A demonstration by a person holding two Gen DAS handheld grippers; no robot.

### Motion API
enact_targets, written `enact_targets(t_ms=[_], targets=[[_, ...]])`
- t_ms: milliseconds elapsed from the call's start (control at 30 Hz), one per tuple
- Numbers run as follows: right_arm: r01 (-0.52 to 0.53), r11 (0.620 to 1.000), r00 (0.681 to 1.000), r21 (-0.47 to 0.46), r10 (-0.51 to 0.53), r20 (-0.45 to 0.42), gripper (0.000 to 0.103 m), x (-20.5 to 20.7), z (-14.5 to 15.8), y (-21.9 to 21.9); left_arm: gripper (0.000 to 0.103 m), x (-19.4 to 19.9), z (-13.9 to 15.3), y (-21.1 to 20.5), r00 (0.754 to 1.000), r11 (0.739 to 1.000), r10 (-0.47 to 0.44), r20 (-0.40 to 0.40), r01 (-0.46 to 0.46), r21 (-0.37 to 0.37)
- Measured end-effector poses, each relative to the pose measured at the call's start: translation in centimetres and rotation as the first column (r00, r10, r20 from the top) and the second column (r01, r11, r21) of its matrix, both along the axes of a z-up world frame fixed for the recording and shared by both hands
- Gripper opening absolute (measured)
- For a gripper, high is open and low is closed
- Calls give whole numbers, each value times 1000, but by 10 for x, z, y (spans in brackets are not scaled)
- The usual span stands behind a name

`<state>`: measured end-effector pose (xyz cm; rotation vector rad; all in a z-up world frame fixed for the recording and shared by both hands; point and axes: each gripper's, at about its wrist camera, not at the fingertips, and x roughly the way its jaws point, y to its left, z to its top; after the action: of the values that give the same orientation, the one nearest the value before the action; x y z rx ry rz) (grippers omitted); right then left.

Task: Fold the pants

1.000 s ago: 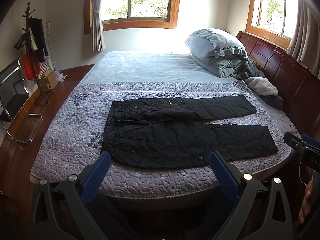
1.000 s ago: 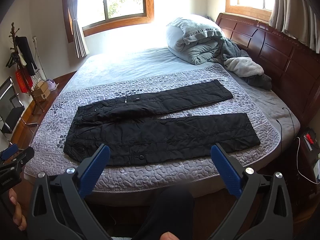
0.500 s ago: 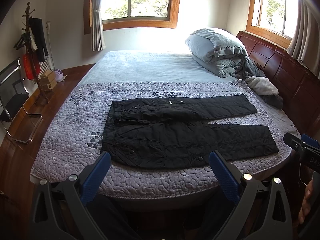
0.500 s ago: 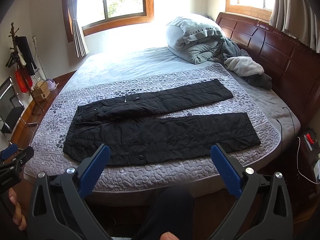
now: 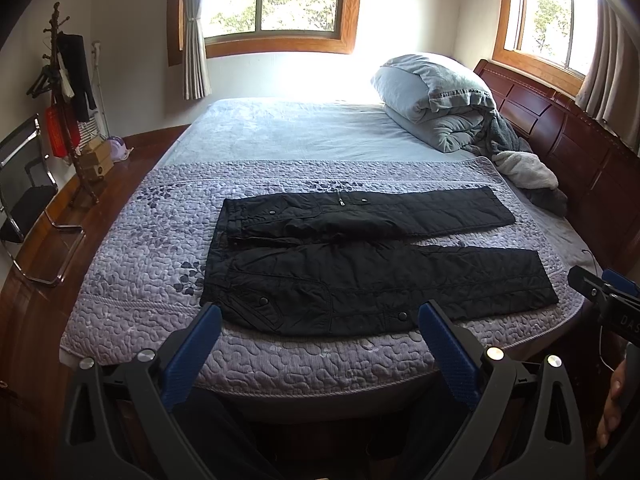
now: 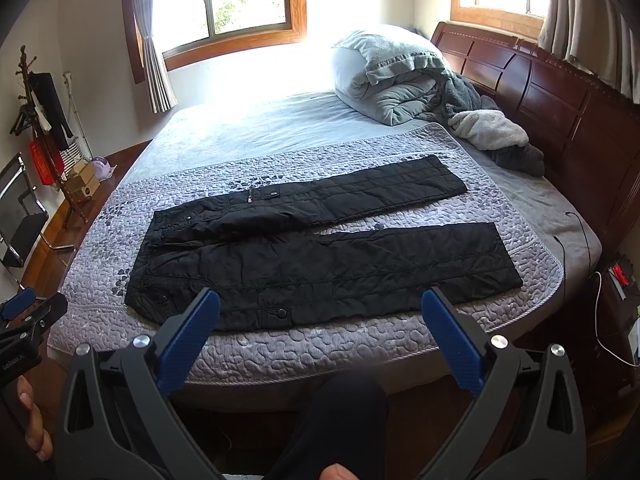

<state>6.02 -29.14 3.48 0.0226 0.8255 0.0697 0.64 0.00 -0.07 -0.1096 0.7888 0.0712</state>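
Black quilted pants (image 5: pixel 372 264) lie flat on the purple quilt (image 5: pixel 132 280) of the bed, waist to the left, both legs spread apart and pointing right; they also show in the right wrist view (image 6: pixel 320 248). My left gripper (image 5: pixel 318 320) is open and empty, held off the bed's near edge in front of the near leg. My right gripper (image 6: pixel 320 306) is open and empty, also off the near edge, further right. Each gripper shows at the edge of the other's view.
A folded grey duvet (image 5: pixel 436 100) and loose grey clothes (image 6: pixel 492 136) lie at the bed's far right by the wooden headboard (image 6: pixel 560 92). A coat stand (image 5: pixel 68 92), a chair (image 5: pixel 24 200) and boxes stand left. A power strip (image 6: pixel 620 274) and cables sit right.
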Motion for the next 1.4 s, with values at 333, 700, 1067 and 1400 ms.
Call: enact_targets(t_ms=[333, 700, 1067, 1400], targets=[[0, 1000, 1000, -27, 0, -7, 101, 7, -6, 3, 99, 11, -20, 9, 999, 999, -32, -30, 31, -39], [10, 1000, 1000, -20, -10, -25, 101, 40, -33, -19, 100, 64, -71, 47, 990, 993, 0, -142, -17, -118], [93, 915, 910, 393, 82, -407, 101, 141, -209, -107, 99, 143, -220, 175, 899, 849, 71, -432, -282, -446], [274, 762, 882, 587, 44, -468, 101, 152, -287, -172, 99, 174, -306, 228, 826, 718, 142, -546, -465, -517]])
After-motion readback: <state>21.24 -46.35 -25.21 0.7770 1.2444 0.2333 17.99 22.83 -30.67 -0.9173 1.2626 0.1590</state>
